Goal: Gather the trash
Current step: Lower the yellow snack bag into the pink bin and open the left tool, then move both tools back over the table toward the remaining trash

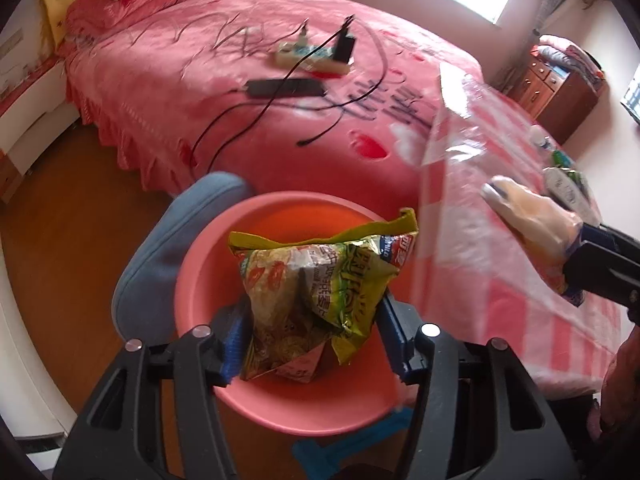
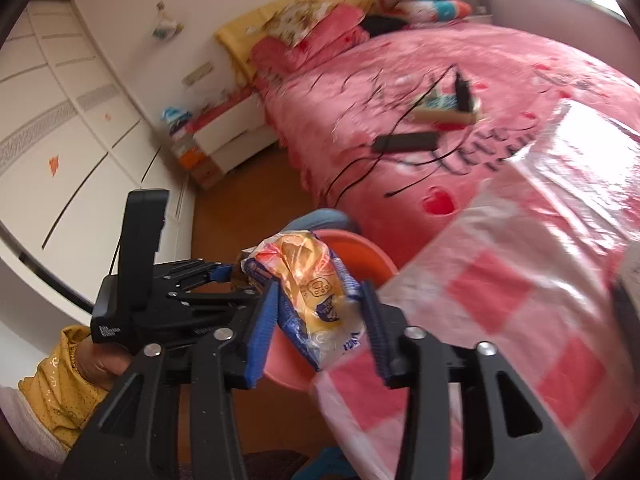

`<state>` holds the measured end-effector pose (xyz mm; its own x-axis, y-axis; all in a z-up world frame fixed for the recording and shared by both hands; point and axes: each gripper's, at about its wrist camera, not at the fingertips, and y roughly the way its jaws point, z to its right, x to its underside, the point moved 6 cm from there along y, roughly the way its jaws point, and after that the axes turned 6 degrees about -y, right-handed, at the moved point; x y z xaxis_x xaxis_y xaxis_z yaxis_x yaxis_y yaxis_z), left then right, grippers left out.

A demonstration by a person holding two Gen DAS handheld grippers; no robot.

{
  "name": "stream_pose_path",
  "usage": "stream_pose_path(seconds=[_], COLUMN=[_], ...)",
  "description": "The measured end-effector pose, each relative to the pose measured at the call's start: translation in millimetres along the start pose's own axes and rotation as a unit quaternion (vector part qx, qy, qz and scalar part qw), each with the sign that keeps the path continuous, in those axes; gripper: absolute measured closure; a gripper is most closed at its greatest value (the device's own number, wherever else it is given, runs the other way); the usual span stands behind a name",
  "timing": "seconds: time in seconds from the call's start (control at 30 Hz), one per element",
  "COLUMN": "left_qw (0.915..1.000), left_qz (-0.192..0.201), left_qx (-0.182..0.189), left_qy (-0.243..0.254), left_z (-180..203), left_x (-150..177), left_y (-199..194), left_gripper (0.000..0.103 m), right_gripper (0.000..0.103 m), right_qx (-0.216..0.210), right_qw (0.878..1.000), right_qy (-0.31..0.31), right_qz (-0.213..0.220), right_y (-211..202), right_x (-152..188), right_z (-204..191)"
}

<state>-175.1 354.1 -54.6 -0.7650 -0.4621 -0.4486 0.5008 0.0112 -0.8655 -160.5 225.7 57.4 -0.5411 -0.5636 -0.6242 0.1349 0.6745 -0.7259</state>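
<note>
A crumpled green and yellow snack bag [image 1: 316,292] stands between the blue pads of my left gripper [image 1: 312,336], which is shut on it directly above a pink plastic basin [image 1: 200,280]. In the right wrist view, an orange and blue bread wrapper [image 2: 316,300] sits between the fingers of my right gripper [image 2: 320,320]. Its jaws stand apart and the wrapper looks loose between them, hanging over the basin's rim [image 2: 360,252]. The right gripper's black body [image 1: 592,264] and the wrapper's pale end [image 1: 528,216] show at the right in the left wrist view.
The basin rests on a blue cushioned seat [image 1: 172,240] beside a table with a pink and white checked plastic cover [image 1: 500,280]. More packets and a bottle [image 1: 560,176] lie on it. Behind is a pink bed [image 1: 200,80] with cables and a power strip [image 1: 312,56].
</note>
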Motion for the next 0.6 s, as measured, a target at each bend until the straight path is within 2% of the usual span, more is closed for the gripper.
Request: stream_pose_path(seconds=[0.03, 0.1, 0.2, 0.4, 0.6], left_qw=[1.0000, 0.9999, 0.9994, 0.9989, 0.9972], left_qz=[-0.004, -0.013, -0.012, 0.034, 0.072], left_qx=[-0.003, -0.010, -0.025, -0.023, -0.019], left_qy=[-0.001, -0.005, -0.020, -0.024, 0.000], left_z=[-2, -9, -23, -31, -17], left_x=[2, 7, 10, -2, -16], left_y=[3, 12, 20, 6, -13], left_gripper=[0.040, 0.034, 0.031, 0.030, 0.028], right_gripper=[0.043, 0.041, 0.027, 0.020, 0.019], right_qx=[-0.003, -0.021, -0.009, 0.042, 0.091], right_qw=[1.000, 1.000, 1.000, 0.998, 0.992], right_qy=[0.004, 0.013, 0.027, 0.026, 0.042], right_qz=[-0.003, -0.004, 0.003, 0.042, 0.072], right_y=[6, 14, 9, -23, -59], right_x=[1, 2, 3, 6, 19], right_z=[-1, -2, 3, 14, 34])
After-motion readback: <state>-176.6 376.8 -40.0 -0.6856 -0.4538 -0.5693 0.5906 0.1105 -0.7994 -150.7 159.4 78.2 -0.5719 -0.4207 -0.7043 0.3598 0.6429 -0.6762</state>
